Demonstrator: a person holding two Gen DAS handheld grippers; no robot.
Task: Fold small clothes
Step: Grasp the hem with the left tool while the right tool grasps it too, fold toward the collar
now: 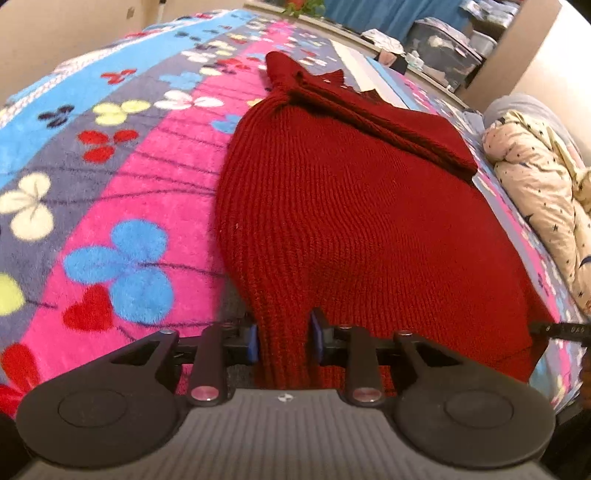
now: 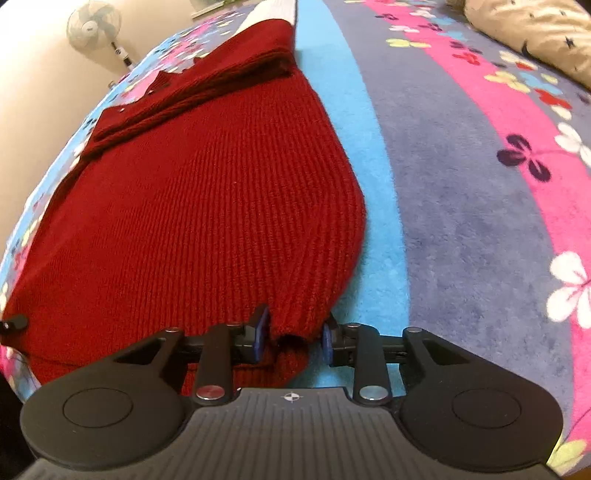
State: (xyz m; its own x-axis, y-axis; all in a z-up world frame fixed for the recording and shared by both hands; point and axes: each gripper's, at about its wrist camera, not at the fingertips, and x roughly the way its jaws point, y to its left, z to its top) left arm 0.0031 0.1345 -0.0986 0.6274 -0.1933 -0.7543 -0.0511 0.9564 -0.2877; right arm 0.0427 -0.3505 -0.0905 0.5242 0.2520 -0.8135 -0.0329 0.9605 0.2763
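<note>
The bed, under a fleece blanket (image 1: 122,206) striped pink, blue and grey with flower prints, fills both views. On it lies one dark red ribbed knit sweater (image 1: 332,206), spread mostly flat, hem toward the cameras. One sleeve (image 1: 384,125) is already folded across the upper body, so by my reading the side folds are in and the bottom-to-top fold is what's left. A cream star-print bundle of bedding (image 1: 535,192) sits off by the bed's right edge, well apart from the sweater; one standing fan (image 2: 94,29) is against the far wall.

Down to the small stuff: two tools, one per hand. The left hand-held gripper (image 1: 284,341) has the hem's left corner bunched between its blue pads, clenched on the knit. The right hand-held gripper (image 2: 291,336) has the right corner between its pads too; the fabric looks a bit loose there, but it appears pinched. Both corners held, so lifting the hem looks next.
</note>
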